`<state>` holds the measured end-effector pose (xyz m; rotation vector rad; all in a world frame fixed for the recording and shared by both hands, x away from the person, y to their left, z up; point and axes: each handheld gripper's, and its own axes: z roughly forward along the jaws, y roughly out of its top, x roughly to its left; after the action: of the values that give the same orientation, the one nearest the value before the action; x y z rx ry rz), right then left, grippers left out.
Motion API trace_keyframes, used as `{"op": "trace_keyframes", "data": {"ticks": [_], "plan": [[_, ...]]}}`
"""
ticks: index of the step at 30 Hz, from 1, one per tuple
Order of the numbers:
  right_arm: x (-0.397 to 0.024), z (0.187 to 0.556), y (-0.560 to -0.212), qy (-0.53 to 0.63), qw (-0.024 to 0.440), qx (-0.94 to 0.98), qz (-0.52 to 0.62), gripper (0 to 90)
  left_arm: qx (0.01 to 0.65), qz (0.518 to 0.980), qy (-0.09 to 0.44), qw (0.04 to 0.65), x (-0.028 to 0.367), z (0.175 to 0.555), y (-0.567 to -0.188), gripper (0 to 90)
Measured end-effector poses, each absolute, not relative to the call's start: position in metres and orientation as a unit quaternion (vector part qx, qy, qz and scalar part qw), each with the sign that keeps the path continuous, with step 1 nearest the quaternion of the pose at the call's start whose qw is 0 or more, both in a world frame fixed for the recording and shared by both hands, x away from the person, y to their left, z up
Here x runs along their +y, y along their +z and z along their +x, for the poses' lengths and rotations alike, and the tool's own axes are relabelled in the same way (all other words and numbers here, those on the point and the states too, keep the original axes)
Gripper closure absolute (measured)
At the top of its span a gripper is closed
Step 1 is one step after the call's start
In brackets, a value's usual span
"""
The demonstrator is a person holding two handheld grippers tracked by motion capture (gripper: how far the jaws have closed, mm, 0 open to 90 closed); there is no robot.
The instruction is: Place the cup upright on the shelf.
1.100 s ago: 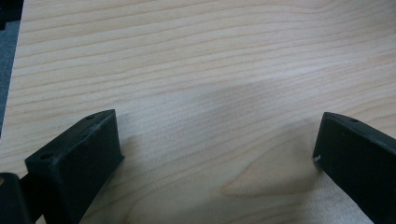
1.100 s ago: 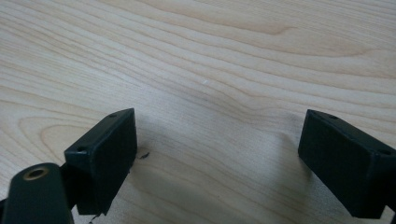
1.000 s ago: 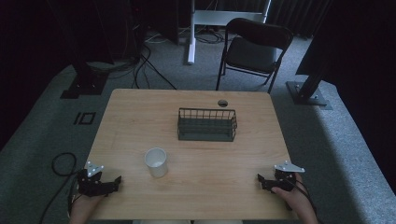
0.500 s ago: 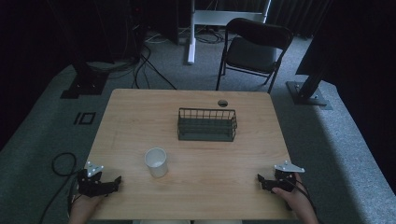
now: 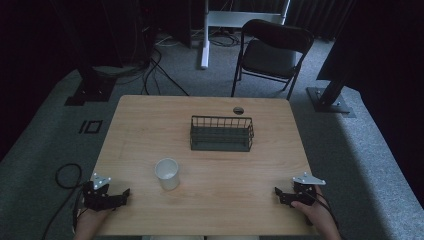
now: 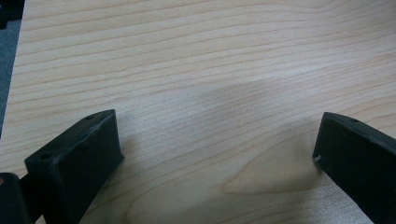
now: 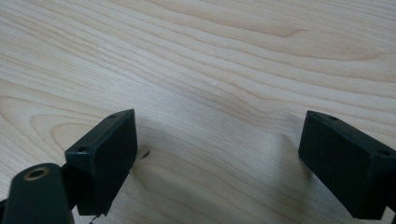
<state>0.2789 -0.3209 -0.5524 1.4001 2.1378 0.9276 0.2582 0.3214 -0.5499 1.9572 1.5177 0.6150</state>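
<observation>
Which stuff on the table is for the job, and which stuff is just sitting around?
For the job: white cup, nearest the left gripper; wire basket; right gripper.

Just around: folding chair, floor cables, round hole in the table.

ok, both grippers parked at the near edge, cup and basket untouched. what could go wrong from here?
1. The cup stands upright, empty-looking and apart from both grippers; a sideways approach by the left gripper may tip it.
2. The basket has a thin wire rim; a cup lowered off-centre could catch on it.
3. The right gripper sits farther from the cup, so reaching with it risks a long sweep over the table.
</observation>
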Motion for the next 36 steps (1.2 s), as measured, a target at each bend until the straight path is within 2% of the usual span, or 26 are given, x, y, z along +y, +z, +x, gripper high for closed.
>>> {"op": "trace_keyframes", "data": {"ticks": [36], "plan": [[-0.259,0.293,-0.532,0.396,0.189,0.791,0.426,11.5,0.566,0.736,0.229,0.292,0.322,0.259,-0.55,0.9]]}}
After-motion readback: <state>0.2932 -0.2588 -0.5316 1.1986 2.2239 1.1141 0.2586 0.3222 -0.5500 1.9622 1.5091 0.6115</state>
